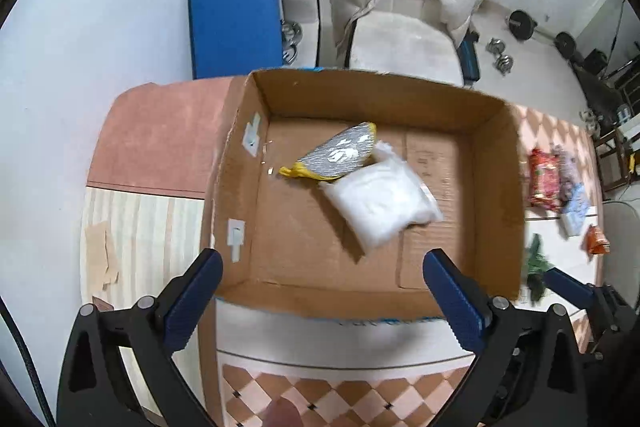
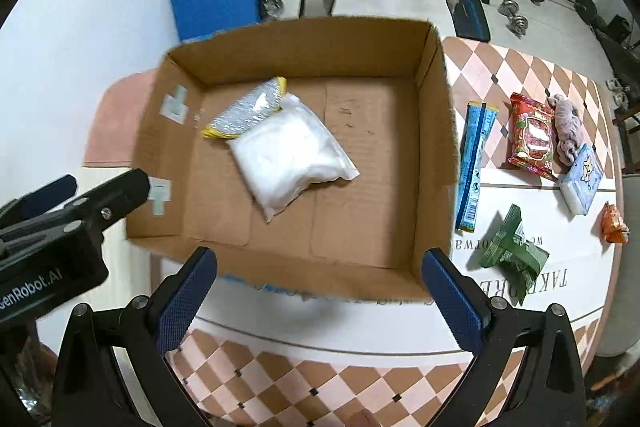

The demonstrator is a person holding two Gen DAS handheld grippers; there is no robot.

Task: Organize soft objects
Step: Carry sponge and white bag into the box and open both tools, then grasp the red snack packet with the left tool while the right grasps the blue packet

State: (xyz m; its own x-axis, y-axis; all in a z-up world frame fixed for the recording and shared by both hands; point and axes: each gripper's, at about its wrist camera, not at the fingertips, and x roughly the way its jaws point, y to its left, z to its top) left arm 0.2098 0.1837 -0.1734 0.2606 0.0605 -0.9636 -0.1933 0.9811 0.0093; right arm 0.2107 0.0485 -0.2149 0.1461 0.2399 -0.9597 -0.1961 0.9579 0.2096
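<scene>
Both the left gripper [image 1: 320,275] and right gripper [image 2: 320,271] have jaws wide open and hold nothing. The loose packets, such as the long blue packet [image 2: 474,167], lie at the frame's right, outside the cardboard box [image 2: 436,131], nearer the right gripper.

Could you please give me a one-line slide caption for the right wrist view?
Open right gripper above a cardboard box holding a white pouch; snack packets wait beside it.

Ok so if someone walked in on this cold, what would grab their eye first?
Probably the open cardboard box filling the middle of the table, with a white plastic bag lying against a grey and yellow pouch inside. Next, the colourful packets scattered to its right, especially the red one.
</scene>
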